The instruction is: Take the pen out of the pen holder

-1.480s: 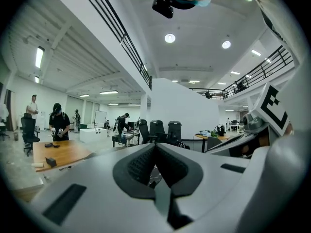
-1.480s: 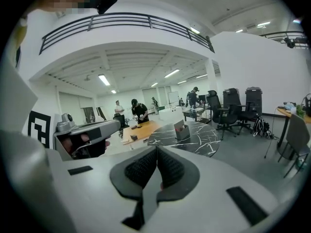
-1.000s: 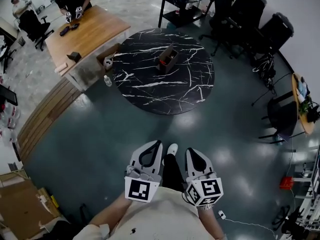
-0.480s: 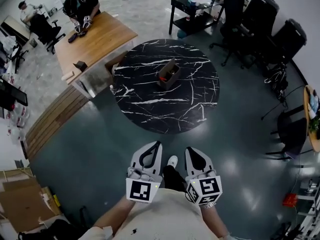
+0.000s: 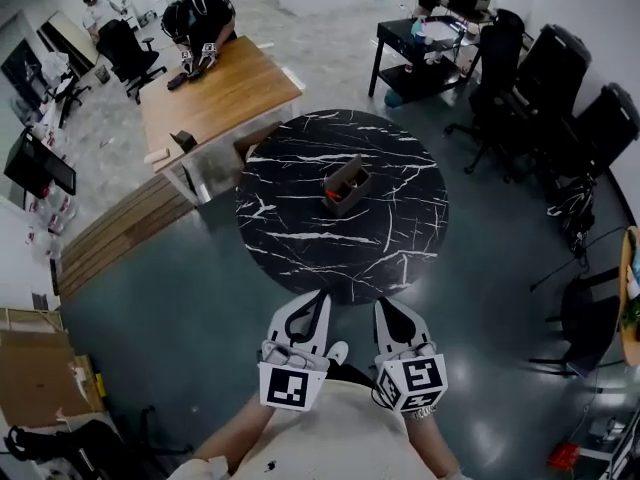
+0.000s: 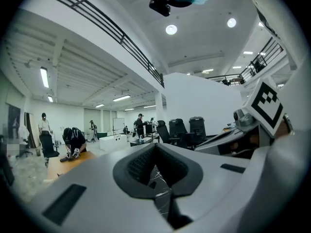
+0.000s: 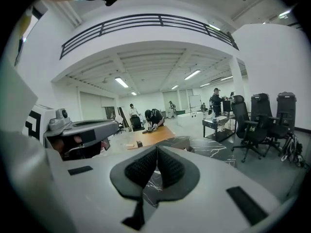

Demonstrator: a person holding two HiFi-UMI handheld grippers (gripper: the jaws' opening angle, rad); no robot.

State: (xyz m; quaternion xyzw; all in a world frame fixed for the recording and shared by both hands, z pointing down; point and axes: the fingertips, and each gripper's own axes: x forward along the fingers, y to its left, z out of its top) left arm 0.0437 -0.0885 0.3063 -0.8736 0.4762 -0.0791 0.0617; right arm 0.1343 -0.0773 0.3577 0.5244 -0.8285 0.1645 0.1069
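A round black marble table [image 5: 300,238] with white veins is seen on a glossy dark floor [image 5: 170,298], near a long wooden desk [image 5: 225,93]. A brown box-shaped pen holder [image 5: 347,184] is set at the table's centre, with a small red-orange item [image 5: 331,196] inside it. Well apart from it, the left gripper [image 5: 318,296] and right gripper [image 5: 381,304] are held with jaws pressed together, empty.

The round table [image 5: 300,238] is black with white veins, the pen holder [image 5: 347,185] brown

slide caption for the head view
Left gripper and right gripper, both shut and empty, face the pen holder on a marble table.
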